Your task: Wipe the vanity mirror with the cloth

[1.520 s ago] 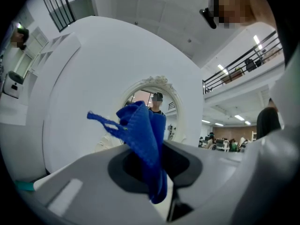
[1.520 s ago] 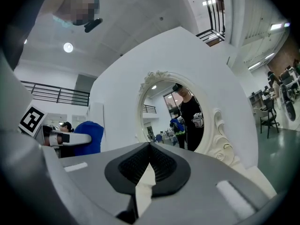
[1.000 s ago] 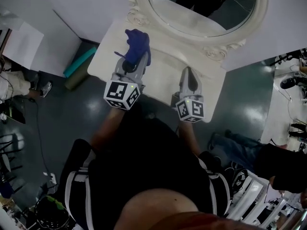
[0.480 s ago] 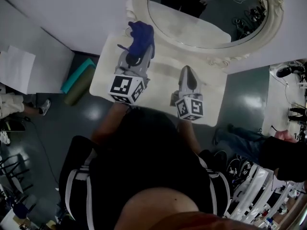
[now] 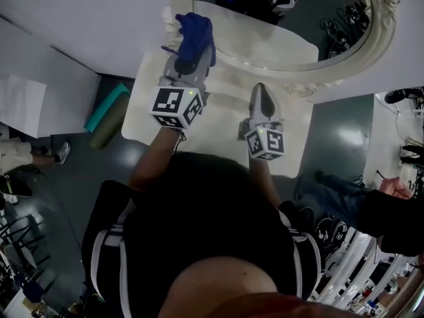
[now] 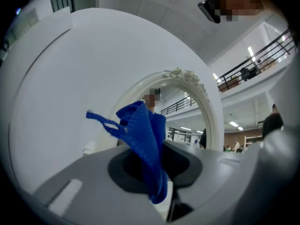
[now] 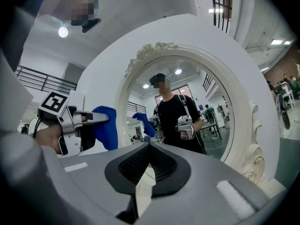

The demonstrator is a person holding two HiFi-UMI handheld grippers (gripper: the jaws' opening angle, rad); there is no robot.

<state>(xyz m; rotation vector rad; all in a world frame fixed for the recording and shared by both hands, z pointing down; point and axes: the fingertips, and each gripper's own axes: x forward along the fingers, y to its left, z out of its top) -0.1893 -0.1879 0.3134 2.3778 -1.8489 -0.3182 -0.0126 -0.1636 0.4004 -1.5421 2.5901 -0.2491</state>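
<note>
The oval vanity mirror [image 5: 285, 28] in its white carved frame stands at the back of the white vanity top [image 5: 218, 121]. My left gripper [image 5: 189, 58] is shut on a blue cloth [image 5: 196, 33], held up beside the frame's lower left edge; I cannot tell if the cloth touches it. In the left gripper view the cloth [image 6: 143, 137] bunches up out of the jaws in front of the mirror [image 6: 192, 121]. My right gripper [image 5: 263, 97] hovers over the vanity top, shut and empty. The right gripper view faces the mirror glass [image 7: 197, 111], with the cloth [image 7: 106, 128] at left.
A white wall rises behind the mirror. On the dark floor left of the vanity lie a teal roll [image 5: 106, 108] and a white sheet [image 5: 20, 105]. A seated person's legs [image 5: 344, 201] are at the right, with shoes and racks close by.
My left gripper has carried the blue cloth up and forward from over the vanity top to the mirror's left frame. The right gripper has barely moved.
</note>
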